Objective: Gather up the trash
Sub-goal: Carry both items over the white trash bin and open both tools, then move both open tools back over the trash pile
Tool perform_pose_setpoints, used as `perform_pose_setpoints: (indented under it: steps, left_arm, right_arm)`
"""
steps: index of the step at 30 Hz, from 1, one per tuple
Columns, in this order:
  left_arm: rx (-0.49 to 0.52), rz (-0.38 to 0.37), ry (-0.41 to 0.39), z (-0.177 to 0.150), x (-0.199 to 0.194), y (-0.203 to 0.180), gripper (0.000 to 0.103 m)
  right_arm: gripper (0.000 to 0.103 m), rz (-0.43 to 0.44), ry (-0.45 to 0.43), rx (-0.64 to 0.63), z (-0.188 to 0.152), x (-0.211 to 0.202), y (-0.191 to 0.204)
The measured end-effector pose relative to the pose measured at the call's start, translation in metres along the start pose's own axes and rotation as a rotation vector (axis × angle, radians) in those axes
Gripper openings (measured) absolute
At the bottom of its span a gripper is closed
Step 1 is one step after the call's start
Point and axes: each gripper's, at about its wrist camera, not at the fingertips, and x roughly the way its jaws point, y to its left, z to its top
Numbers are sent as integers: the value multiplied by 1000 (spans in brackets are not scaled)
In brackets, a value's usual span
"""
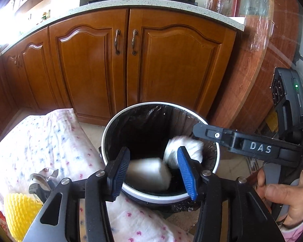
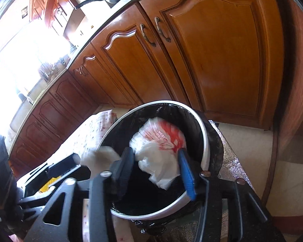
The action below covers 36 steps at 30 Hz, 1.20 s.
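- Left claw [image 1: 154, 170]: fingers apart, over the trash bin [image 1: 111, 129]; blurred white wad [image 1: 148, 173] between them, contact unclear.
- Right claw [image 2: 158, 168]: fingers apart, crumpled red-and-white plastic bag [image 2: 161, 141] between them above the black-lined bin [image 2: 204, 135]; grip not discernible.
- Bin stands on the floor before the wooden cabinet doors [image 1: 171, 60], beside a floral cloth [image 1: 40, 137].

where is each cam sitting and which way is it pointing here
Left wrist: sits on the left gripper, looking down into the trash bin before the cabinets; its open blue fingers frame a blurred white piece; the right gripper and the person's hand show at right.
Right wrist: sits on the right gripper, tilted, looking into the bin; its open fingers frame a red-and-white plastic bag; the left gripper shows at left.
Shared: bin, cabinets, floral cloth.
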Motion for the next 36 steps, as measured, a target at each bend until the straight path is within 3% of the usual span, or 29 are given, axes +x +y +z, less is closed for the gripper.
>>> perform_pose_setpoints:
  steps: [5,12,15,18,23,31,34,36]
  left_arm:
    - [-29,16,-12,-12,-16,3,55]
    - [-74,67,-41,-42,-58,8,68]
    - [-98,106,-57,-59,-81,12,69]
    - [-117,130,-72,-76,-105,15,69]
    - [-130,190,-85,-104,-141,20,69]
    - [-197,235,-92,-142,-192,38,69]
    - [-222,258,-93,-155,-210,45,69]
    - [-246,271,-93,-162,-221,54,69]
  right_arm:
    - [65,9,-32,0,-3,-11,1]
    - [88,30,-43,14,-18,-32,19]
    - [101,9,-27,14,-31,-39,34]
    - [103,-6,-10,-3,-47,-44,51]
    - [103,-126,12,-69,-75,-48,88]
    - [103,-60,16,-164,-116,-47,124]
    - [103,21,-32,-136,-134,-51,132]
    - [103,23,-71,-125,-141,-52,140]
